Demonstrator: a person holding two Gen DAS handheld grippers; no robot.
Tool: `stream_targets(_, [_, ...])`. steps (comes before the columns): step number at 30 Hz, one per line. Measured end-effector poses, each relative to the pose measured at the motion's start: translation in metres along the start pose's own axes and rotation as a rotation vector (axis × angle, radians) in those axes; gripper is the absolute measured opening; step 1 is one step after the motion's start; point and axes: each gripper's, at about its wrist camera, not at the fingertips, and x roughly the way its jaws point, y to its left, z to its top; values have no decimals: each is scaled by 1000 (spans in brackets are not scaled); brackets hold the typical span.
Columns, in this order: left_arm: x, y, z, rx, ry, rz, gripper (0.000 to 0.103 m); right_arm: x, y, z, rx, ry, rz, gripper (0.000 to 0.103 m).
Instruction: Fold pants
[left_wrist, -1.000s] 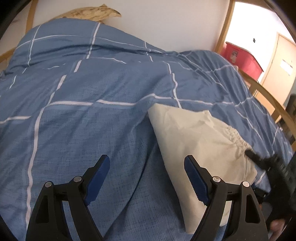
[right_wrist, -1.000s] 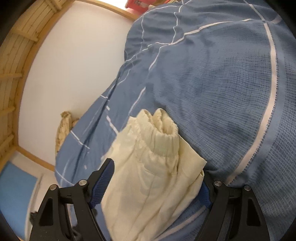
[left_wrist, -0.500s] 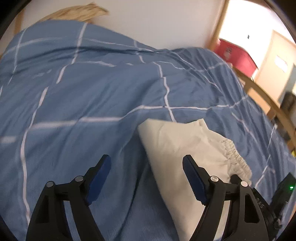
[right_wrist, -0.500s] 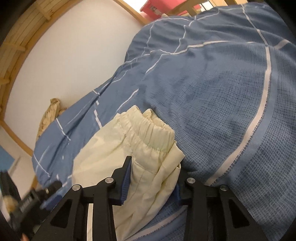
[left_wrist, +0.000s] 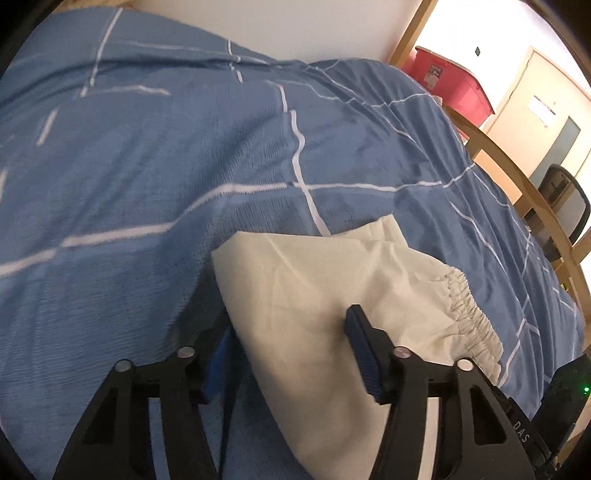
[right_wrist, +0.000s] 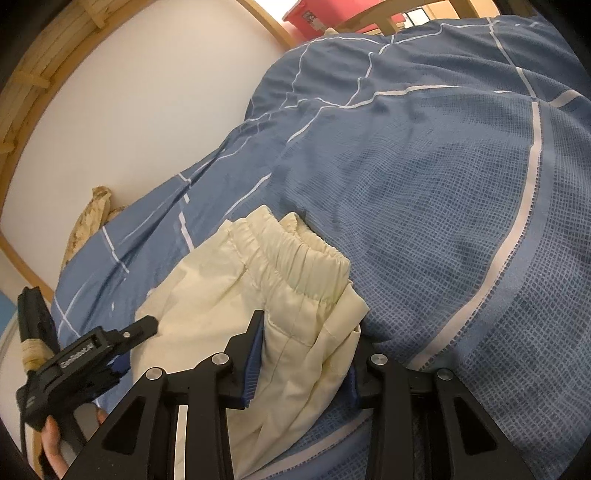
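Right wrist view: the right gripper (right_wrist: 304, 354) pinches the pants (right_wrist: 236, 306) below the waistband while the left gripper (left_wrist: 286, 347), jaws just closing, straddles their opposite edge to lift both sides together.

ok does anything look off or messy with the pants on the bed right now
Nothing is spilled or damaged. The cream pants lie folded on the blue duvet, but the top layer sits askew: the elastic waistband is bunched and puckered. The right gripper pinches that end; the left gripper, which has just been closing, straddles the other.
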Motion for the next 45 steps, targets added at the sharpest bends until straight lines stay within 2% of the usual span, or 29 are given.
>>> stream_targets(4, [10,6,-3,-34,10,-30,40,2,3,0,-16,0,-17,36])
stream_targets(6, [10,7,-4,-39,8,-22,19,2,3,0,-18,0,-19,36])
stream_targets(8, [7,8,-3,-54,7,-31,11,1,6,1,-38,-6,-26,35])
stream_targets(12, [-3,-4,0,-43,-5,24,8,-3,11,2,-74,-19,-19,30])
stream_targets(17, [-32,-40,-1,118,-101,133,7,-11,17,6,-115,-37,-9,26])
stream_targets(21, [-63,-59,-2,215,-149,196,7,-25,25,8,-141,-69,18,26])
stream_targets(27, [-127,-62,-11,279,-195,270,7,-56,52,-2,-200,-80,101,26])
stream_targets(30, [-167,-52,-23,284,-226,310,7,-82,79,-12,-256,-93,137,26])
stream_targets(36, [-257,-10,-46,228,-285,354,7,-136,145,-38,-331,-106,233,26])
stream_targets(41, [-334,44,-63,193,-314,383,7,-168,211,-76,-372,-87,314,26])
stream_targets(45, [-385,99,-74,188,-309,441,7,-180,266,-115,-409,-68,367,26])
